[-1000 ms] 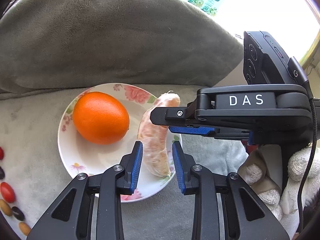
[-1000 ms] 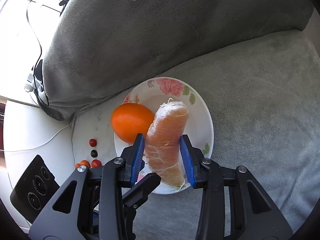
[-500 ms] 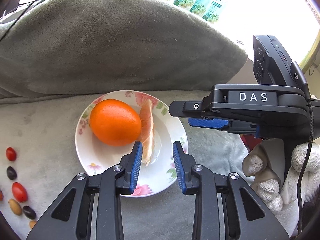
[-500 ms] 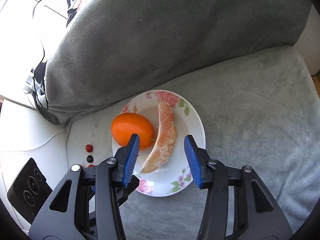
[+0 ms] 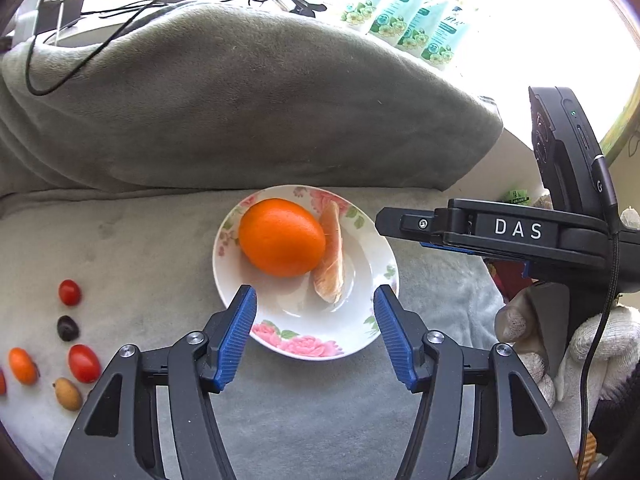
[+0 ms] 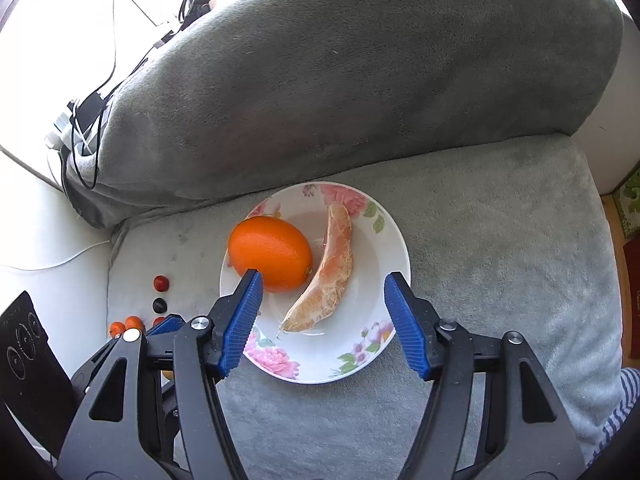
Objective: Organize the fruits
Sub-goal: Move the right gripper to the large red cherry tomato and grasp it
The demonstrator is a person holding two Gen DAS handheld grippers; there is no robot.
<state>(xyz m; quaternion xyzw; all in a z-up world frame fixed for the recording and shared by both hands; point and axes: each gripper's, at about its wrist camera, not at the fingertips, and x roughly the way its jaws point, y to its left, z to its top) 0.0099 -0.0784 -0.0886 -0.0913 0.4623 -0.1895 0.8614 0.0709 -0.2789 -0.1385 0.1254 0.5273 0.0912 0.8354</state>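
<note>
A white floral plate (image 5: 372,252) (image 6: 394,240) sits on the grey cushion. On it lie a whole orange (image 5: 282,237) (image 6: 270,258) and a peeled pomelo segment (image 5: 330,254) (image 6: 328,276) beside it. My left gripper (image 5: 314,330) hovers above the plate's near rim, its jaws opening and nothing between them. My right gripper (image 6: 324,312) hangs over the plate above the segment, jaws opening, pads clear of the fruit. The right gripper's body also shows at the right of the left wrist view.
Several cherry tomatoes and small fruits (image 5: 70,336) (image 6: 158,296) lie in a row on the cushion left of the plate. A large grey pillow (image 5: 240,100) (image 6: 360,92) rises behind. Cables (image 6: 104,92) and green packets (image 5: 412,20) lie beyond it. A gloved hand (image 5: 580,344) holds the right gripper.
The right gripper let go of the pomelo segment, which now lies on the plate beside the orange. Both grippers pulled up and back, and their jaws spread wider.
</note>
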